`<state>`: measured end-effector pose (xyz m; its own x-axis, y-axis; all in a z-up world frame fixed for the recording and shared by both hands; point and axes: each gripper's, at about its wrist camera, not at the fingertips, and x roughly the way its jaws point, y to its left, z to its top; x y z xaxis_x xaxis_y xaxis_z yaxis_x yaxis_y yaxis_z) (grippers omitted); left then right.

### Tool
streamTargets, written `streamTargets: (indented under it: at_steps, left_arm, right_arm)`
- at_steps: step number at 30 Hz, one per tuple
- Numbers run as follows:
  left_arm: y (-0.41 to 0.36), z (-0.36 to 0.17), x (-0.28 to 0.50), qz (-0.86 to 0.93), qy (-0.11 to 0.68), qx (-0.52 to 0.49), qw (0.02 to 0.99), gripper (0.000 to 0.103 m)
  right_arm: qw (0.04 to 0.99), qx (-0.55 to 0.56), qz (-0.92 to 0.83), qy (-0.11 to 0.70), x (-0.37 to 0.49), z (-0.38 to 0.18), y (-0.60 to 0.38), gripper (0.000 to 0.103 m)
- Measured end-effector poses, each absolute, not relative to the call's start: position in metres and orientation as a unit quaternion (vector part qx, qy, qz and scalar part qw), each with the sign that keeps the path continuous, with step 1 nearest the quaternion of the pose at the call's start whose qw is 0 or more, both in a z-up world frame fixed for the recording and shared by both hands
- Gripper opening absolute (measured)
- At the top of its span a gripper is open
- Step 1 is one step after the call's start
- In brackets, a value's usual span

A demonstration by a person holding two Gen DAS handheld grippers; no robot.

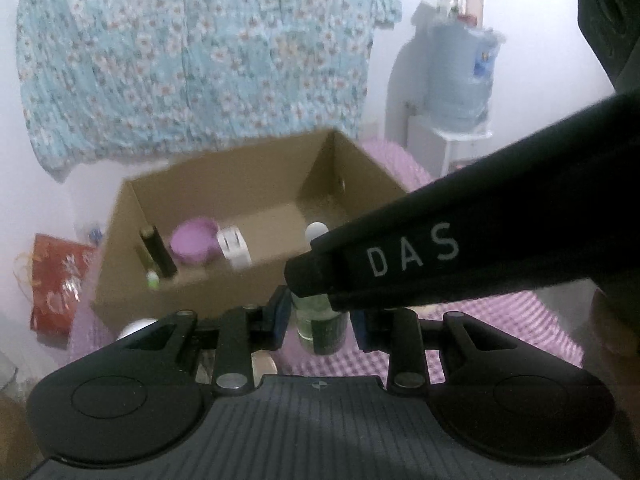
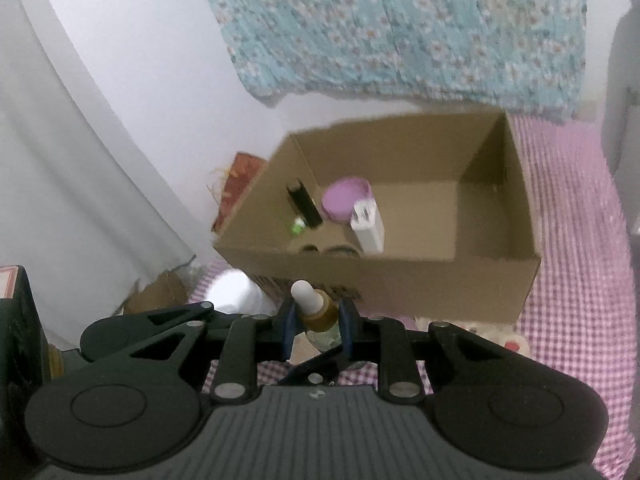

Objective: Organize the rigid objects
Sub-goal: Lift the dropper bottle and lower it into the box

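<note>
An open cardboard box stands on the purple checked cloth. It holds a black tube, a purple jar and a white charger. My left gripper is shut on a clear bottle with a dark green label, just in front of the box. The bottle's white cap shows above a black housing lettered DAS, which crosses in from the right. My right gripper is shut on a small dropper bottle with a white bulb, in front of the box.
A floral cloth hangs on the wall behind the box. A red bag lies left of the box, and a white round object sits by its near left corner. A water jug stands at the back right. The checked cloth stretches away to the right.
</note>
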<state>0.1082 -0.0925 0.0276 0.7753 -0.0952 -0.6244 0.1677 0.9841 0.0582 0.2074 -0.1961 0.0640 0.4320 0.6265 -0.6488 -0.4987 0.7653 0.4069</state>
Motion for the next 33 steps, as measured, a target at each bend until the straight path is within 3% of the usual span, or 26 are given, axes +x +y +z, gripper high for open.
streamTargets:
  at_steps: [14,33]
  left_arm:
    - [-0.078,0.084,0.183,-0.056,0.33,0.009,0.942,0.031]
    - [-0.048,0.013,0.342,0.019,0.459,-0.031,0.888,0.031]
  right_arm:
    - [0.84,0.095,0.355,0.399,0.285,0.125,-0.192,0.025]
    - [0.783,0.139,0.361,0.487,0.445,0.02,-0.156,0.025]
